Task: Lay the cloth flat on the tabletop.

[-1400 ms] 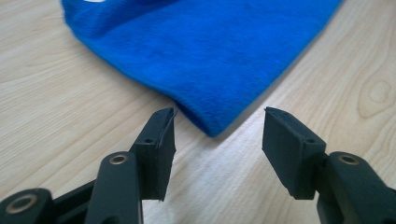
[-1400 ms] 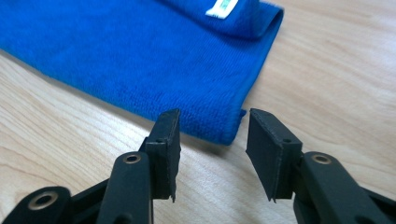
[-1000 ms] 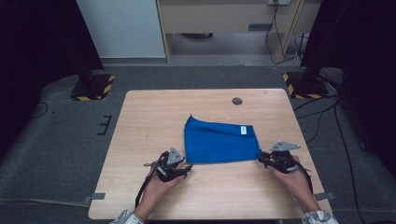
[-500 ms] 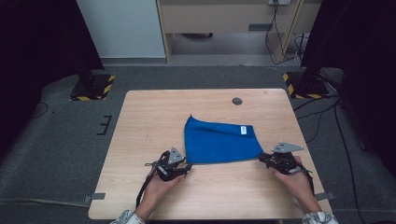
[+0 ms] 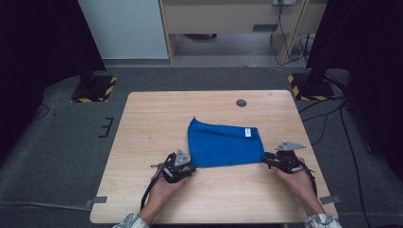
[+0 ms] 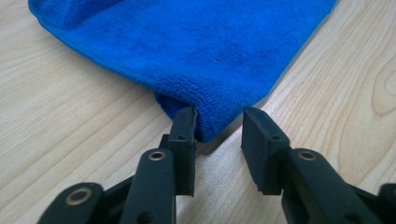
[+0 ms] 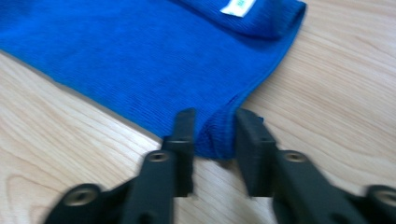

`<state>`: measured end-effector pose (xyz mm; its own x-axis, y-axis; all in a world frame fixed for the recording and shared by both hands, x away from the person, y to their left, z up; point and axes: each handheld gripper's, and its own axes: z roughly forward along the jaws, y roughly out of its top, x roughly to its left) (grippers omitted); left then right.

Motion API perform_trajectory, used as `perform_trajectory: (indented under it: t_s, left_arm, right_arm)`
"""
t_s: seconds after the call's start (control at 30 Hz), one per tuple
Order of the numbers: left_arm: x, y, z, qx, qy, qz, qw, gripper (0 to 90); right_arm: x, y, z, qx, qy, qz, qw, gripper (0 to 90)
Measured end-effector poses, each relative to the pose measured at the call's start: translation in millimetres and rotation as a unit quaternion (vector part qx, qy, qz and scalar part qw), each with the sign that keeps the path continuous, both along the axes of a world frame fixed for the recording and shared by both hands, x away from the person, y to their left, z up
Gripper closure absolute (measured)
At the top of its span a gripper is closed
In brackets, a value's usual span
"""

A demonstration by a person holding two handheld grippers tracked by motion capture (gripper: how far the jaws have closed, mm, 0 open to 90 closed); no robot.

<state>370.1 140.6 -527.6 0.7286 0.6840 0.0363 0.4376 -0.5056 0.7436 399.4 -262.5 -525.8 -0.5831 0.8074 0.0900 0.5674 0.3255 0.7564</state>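
While the left tongs [image 6: 218,126] have just been closing around the blue cloth's [image 5: 223,145] near-left corner, the right tongs [image 7: 215,128] pinch the near-right corner, so lifting looks next.

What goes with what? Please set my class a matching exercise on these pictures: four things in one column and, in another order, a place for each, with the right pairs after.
Things:
1 blue cloth
2 white label
3 left gripper
4 right gripper

Places:
A at the cloth's near right corner
B lying on the wooden table
C at the cloth's near left corner
D near the cloth's far right corner

Pairs: 1-B, 2-D, 3-C, 4-A.

Note: the left gripper's jaws have just been closing around their corner; one jaw stands clear of it.
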Motion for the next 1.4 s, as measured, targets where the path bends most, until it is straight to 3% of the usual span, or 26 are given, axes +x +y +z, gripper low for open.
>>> perform_trajectory:
  t_s: [0.13,0.2,0.43,0.5,0.87,1.0,1.13,1.23,1.3,1.4]
  left_arm:
    - [2.4,1.0,0.8,0.000,0.001,0.003,1.0000,70.3]
    - [4.2,0.8,0.2,0.004,0.002,0.003,1.0000,73.8]
    - [8.1,0.4,2.6,0.009,-0.004,0.001,1.0000,86.2]
    - [7.6,0.6,3.0,0.014,-0.005,0.000,0.9999,87.0]
    - [-2.6,17.0,14.7,-0.008,-0.001,0.003,1.0000,87.4]
    - [0.2,17.3,8.0,0.007,0.015,0.002,0.9999,87.1]
    - [0.1,16.5,7.3,0.011,0.016,-0.002,0.9998,86.8]
    - [0.5,16.3,5.7,0.015,0.019,-0.003,0.9997,86.8]
    - [0.8,16.8,6.3,0.013,0.018,-0.003,0.9998,86.8]
    - [1.2,16.7,6.6,0.012,0.016,-0.004,0.9998,87.0]
  right_arm:
    - [-1.3,4.1,3.3,0.003,-0.009,0.012,0.9999,86.3]
    - [-2.3,4.5,4.4,0.006,-0.011,0.015,0.9998,89.1]
    - [-5.2,4.9,5.0,0.004,-0.008,0.025,0.9997,90.0]
    - [-8.0,5.4,6.7,0.015,-0.002,0.023,0.9996,90.0]
    - [-31.5,7.5,15.6,0.009,-0.004,0.048,0.9988,90.0]
    - [-31.3,6.8,9.9,0.002,0.008,0.044,0.9990,75.6]
    - [-31.8,5.8,3.9,-0.013,0.025,0.045,0.9986,60.3]
    - [-31.1,5.6,2.3,-0.024,0.025,0.036,0.9988,55.6]
    - [-31.2,6.2,2.6,-0.018,0.024,0.041,0.9987,57.3]
    - [-31.2,9.2,2.5,-0.023,0.021,0.054,0.9981,74.3]
